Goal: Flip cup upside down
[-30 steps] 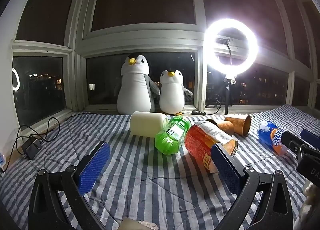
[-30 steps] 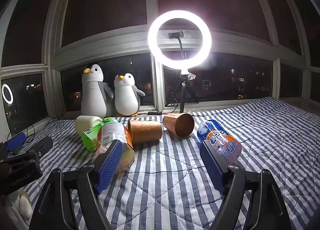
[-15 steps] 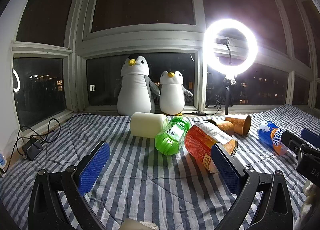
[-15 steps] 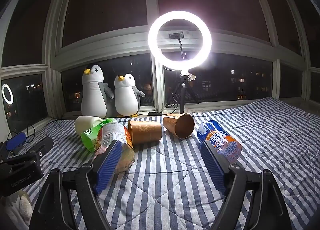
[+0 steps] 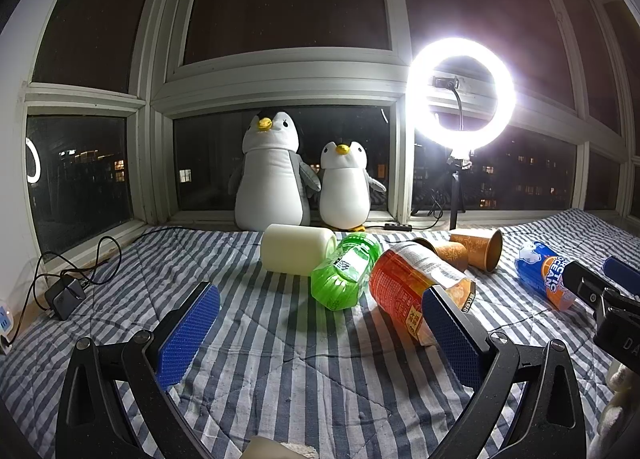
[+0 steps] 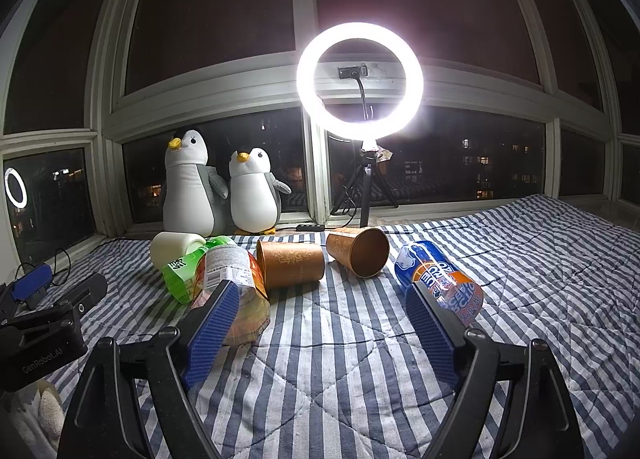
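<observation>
Two copper-coloured cups lie on their sides on the striped blanket. In the right wrist view one cup (image 6: 290,265) lies left and the other cup (image 6: 358,251) lies right with its mouth toward me. In the left wrist view they show at right, the nearer one (image 5: 478,249) and the partly hidden one (image 5: 448,253). My right gripper (image 6: 320,323) is open and empty, well short of the cups. My left gripper (image 5: 320,323) is open and empty, in front of the bottles.
A cream cylinder (image 5: 296,253), a green bottle (image 5: 346,273), an orange-labelled bottle (image 5: 412,291) and a blue-orange bottle (image 6: 438,279) lie on the blanket (image 6: 340,359). Two plush penguins (image 5: 272,175) and a ring light (image 6: 360,81) stand at the window. A charger with cable (image 5: 64,299) lies far left.
</observation>
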### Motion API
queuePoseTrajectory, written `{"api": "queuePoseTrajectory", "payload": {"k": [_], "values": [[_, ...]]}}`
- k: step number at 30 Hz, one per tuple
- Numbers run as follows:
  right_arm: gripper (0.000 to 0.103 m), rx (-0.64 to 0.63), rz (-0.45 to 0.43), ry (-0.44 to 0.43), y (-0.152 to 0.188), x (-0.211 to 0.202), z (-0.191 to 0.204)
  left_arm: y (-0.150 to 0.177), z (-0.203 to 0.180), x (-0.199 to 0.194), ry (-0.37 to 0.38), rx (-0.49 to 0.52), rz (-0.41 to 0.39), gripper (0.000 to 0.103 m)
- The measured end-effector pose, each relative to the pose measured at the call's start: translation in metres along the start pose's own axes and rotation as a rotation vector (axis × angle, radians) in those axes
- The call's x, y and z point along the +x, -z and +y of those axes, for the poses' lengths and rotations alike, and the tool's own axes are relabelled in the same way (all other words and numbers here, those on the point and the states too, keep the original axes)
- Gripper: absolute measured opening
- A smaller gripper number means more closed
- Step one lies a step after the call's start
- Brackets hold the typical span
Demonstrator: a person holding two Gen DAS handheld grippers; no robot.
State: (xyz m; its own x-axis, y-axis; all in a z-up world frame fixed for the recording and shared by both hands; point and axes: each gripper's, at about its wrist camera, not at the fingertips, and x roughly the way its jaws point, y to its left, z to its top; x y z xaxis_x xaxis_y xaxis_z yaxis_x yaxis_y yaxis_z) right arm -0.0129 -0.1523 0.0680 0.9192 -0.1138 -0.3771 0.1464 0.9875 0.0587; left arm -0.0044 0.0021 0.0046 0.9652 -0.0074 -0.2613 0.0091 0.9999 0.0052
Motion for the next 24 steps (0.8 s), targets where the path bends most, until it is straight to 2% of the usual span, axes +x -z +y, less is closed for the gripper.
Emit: {"api": "queuePoseTrajectory", "payload": {"k": [5, 9, 24], "values": [[0.084, 0.000, 0.002, -0.001, 0.0018, 0.0025, 0.0002, 0.0002, -0.0001, -0.0003, 0.000, 0.000, 0.000, 0.102], [0.091, -0.001, -0.001, 0.001, 0.0010, 0.0006, -0.0006, 0.0004, -0.0002, -0.0001, 0.000, 0.000, 0.000, 0.102], [0.097, -0.002, -0.002, 0.001, 0.0001, 0.0001, -0.0010, 0.0007, -0.0001, -0.0002, 0.000, 0.001, 0.000, 0.102]]}}
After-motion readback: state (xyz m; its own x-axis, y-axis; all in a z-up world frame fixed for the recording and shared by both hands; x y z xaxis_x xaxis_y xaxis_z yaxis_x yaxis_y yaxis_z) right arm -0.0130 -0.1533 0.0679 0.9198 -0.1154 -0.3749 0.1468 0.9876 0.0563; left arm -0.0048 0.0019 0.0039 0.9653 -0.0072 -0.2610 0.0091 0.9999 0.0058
